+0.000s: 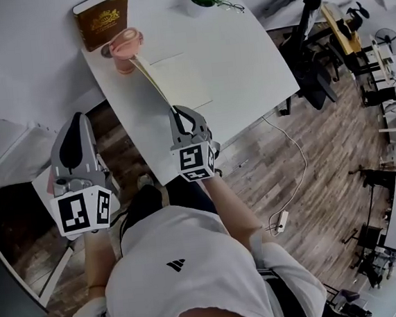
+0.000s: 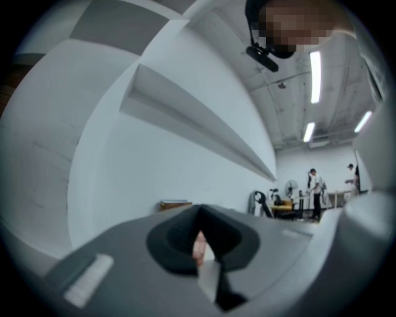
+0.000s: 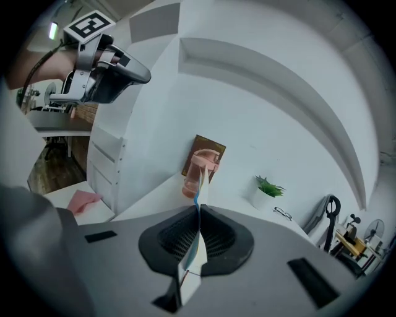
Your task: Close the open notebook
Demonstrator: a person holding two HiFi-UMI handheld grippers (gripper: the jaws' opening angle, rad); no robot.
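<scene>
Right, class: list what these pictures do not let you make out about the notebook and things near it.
Notebook pages: head view, any writing too small.
Raised leaf: edge-on in head and right gripper views, faces unseen.
Book title: too small in head view; bottle partly covers it in right gripper view.
Table: left gripper view, hidden behind left gripper's body.

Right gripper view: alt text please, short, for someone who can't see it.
The right tongs are shut on a raised leaf of the open notebook, seen edge-on between them. Beyond, on the white table, sit a pink bottle, a brown book and a small potted plant; the left tongs hang at upper left.
</scene>
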